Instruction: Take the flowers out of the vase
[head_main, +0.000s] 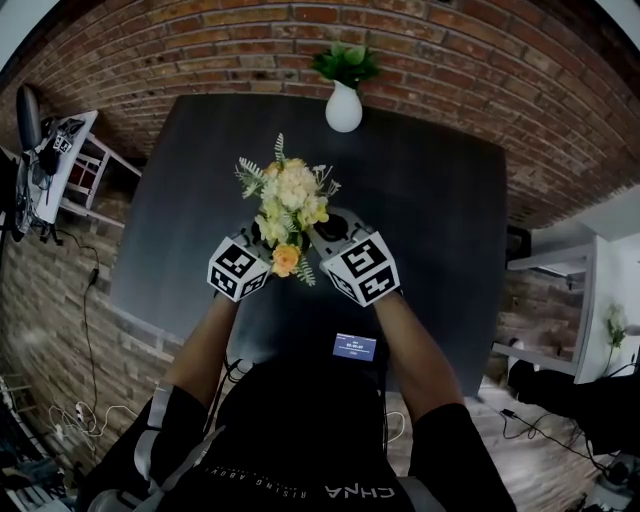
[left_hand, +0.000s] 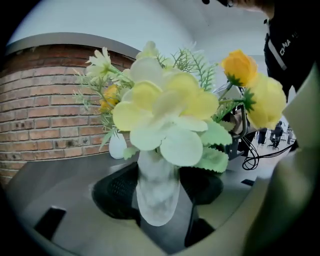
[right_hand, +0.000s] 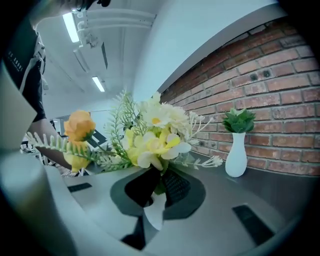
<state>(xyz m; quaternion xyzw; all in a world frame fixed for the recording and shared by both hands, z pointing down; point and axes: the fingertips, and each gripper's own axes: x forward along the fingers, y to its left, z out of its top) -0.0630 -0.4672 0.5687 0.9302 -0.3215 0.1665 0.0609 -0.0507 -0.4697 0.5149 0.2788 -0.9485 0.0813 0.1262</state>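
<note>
Two grippers engaged. My left gripper (left_hand: 158, 200), at seven o'clock of the flowers (head_main: 287, 208), clamps the frosted vase (left_hand: 157, 187) in a wide grip. My right gripper (right_hand: 152, 189), at five o'clock, is closed narrow on the flowers just above the vase mouth. The flowers sit in the vase over the dark table (head_main: 430, 200).

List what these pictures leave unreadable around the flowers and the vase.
Left gripper view: stems inside the frosted vase cannot be made out through its wall.
Right gripper view: the right gripper, shut on the flowers, covers most of the vase.
Head view: flowers and marker cubes hide the vase and the jaws; the small screen's print is too small.
</note>
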